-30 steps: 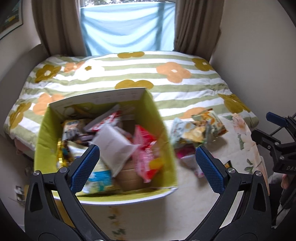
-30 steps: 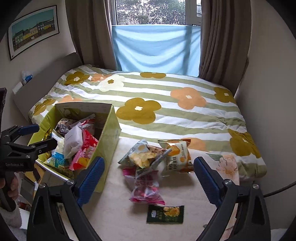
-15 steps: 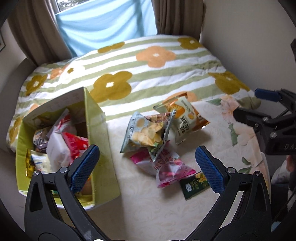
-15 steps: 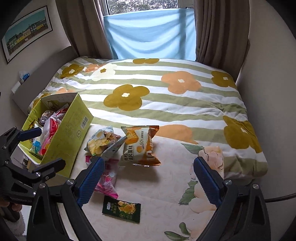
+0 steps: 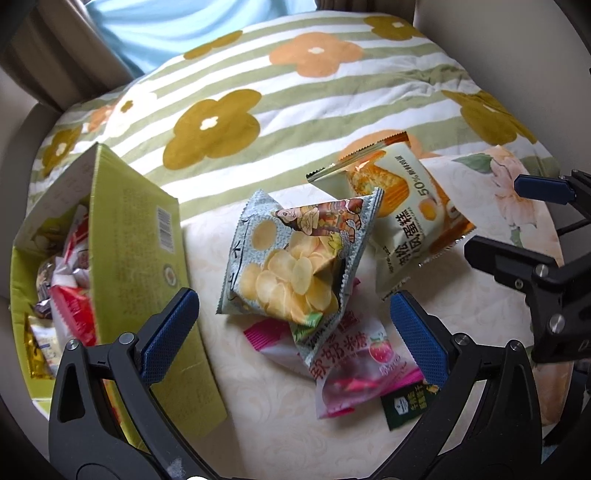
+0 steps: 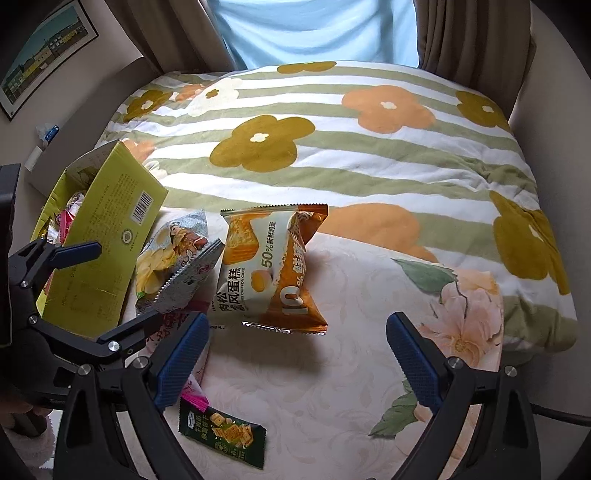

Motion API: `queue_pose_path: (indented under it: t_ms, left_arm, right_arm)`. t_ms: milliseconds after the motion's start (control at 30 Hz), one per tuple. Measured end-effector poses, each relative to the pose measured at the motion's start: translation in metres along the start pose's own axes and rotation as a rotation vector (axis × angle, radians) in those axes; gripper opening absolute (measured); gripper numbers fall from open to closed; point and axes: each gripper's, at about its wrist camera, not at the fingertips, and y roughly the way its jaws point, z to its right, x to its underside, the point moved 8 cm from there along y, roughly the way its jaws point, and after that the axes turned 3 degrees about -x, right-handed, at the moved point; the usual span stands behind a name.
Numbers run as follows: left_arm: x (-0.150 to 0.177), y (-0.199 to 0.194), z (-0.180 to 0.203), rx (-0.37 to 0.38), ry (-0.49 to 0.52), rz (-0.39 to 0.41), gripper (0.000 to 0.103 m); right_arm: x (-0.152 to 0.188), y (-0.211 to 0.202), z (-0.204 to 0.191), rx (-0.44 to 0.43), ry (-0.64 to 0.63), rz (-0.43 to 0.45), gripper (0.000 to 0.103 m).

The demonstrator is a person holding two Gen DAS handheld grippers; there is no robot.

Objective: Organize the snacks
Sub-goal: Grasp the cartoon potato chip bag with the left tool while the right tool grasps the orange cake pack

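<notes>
left wrist view is swinging off the green box (image 5: pixel 122 258) to hang over the chips bag (image 5: pixel 291 266); left gripper (image 5: pixel 291 332) and right gripper (image 6: pixel 297 354) gaping wide, holding nothing, so another pickup is likely starting.

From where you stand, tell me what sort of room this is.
Most likely a bedroom at home: a bed under a flowered, striped quilt, curtains at a window, and a framed picture on the wall.
</notes>
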Motion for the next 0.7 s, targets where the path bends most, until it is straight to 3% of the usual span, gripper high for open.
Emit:
queue_pose_path:
  t_ms: [467,600,700]
  left_arm:
    - [-0.005,0.051,-0.003,0.022,-0.018,-0.082,0.102]
    - [-0.006,0.057,-0.004,0.025,-0.025,-0.086,0.088]
    - [-0.007,0.058,-0.005,0.044,-0.031,-0.077,0.085]
  right_arm:
    - [-0.007,0.040,0.000,-0.097,0.051,-0.075,0.096]
    - [-0.011,0.047,-0.001,-0.118,0.068,-0.090,0.096]
    - [-0.013,0.051,-0.004,-0.117,0.055,-0.098,0.096]
